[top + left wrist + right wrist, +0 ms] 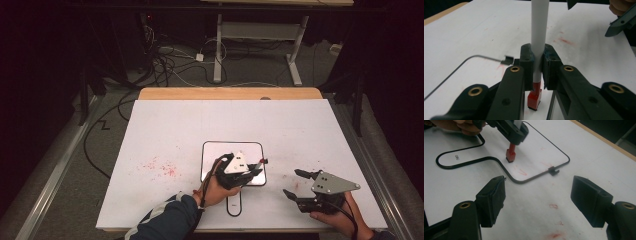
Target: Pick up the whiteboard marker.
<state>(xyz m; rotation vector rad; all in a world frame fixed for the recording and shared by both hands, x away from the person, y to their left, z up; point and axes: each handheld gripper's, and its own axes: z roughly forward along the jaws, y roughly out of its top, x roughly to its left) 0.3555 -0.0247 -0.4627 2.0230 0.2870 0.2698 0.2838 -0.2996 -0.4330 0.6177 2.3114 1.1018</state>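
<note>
The small whiteboard (541, 147) with black rim bears the print "deli" on its handle, just legible in the right gripper view; red marks on its face are too faint to read; the left gripper (538, 65) has its jaws clamped on a white marker (539, 30), red tip down on the board, upper end cut off; the right gripper (537, 195) rests level on the white table (165, 130), jaws wide apart, empty.

Small dark print reading "deli" on handle of whiteboard (456, 157), right gripper view, letters seen turned upside down. Faint red scribbles on whiteboard face, not legible as letters. No other readable text, numbers or signs.
</note>
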